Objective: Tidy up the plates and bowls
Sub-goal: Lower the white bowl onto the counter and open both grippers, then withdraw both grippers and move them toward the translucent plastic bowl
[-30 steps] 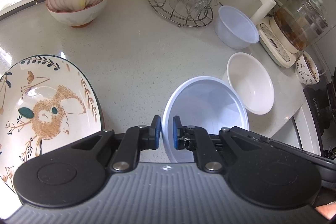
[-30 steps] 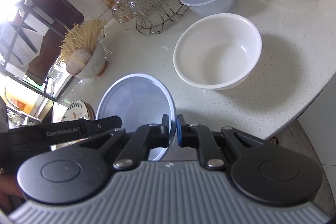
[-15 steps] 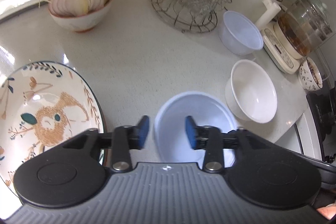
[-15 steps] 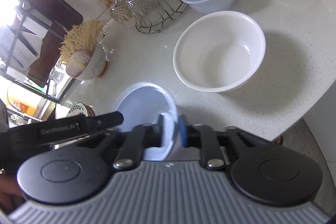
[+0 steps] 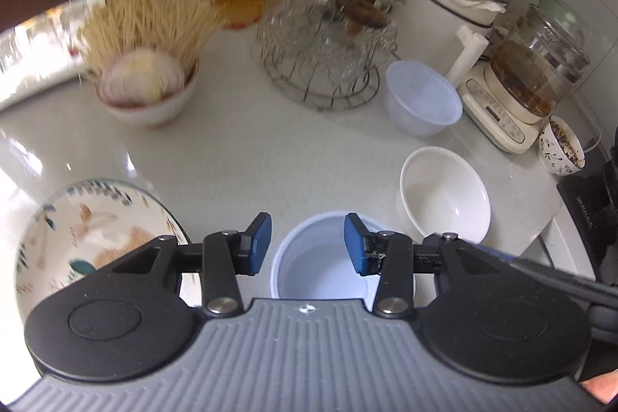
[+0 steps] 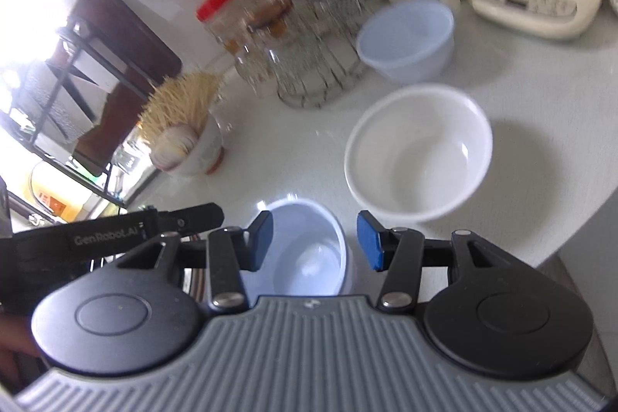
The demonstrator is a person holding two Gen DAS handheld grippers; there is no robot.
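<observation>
we see our left hand-held gripper (image 5: 308,244) spread wide, its blue pads clear of the pale blue plastic bowl (image 5: 320,259) that sits upright on the table (image 5: 247,149) below. our right hand-held gripper (image 6: 314,241) is likewise wide, holding nothing, with the same bowl (image 6: 309,253) beneath its gap. the white bowl (image 5: 444,194) stands just beside it, the patterned plate (image 5: 89,238) to the left.

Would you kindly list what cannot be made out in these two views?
- Near bluish bowl: near half hidden by the gripper body in both wrist views.
- Patterned plate: cut off by the left gripper's arm, motion-blurred, left view.
- Glasses in wire rack: smeared by blur, count unreadable.
- Small speckled bowl: contents too small to identify.
</observation>
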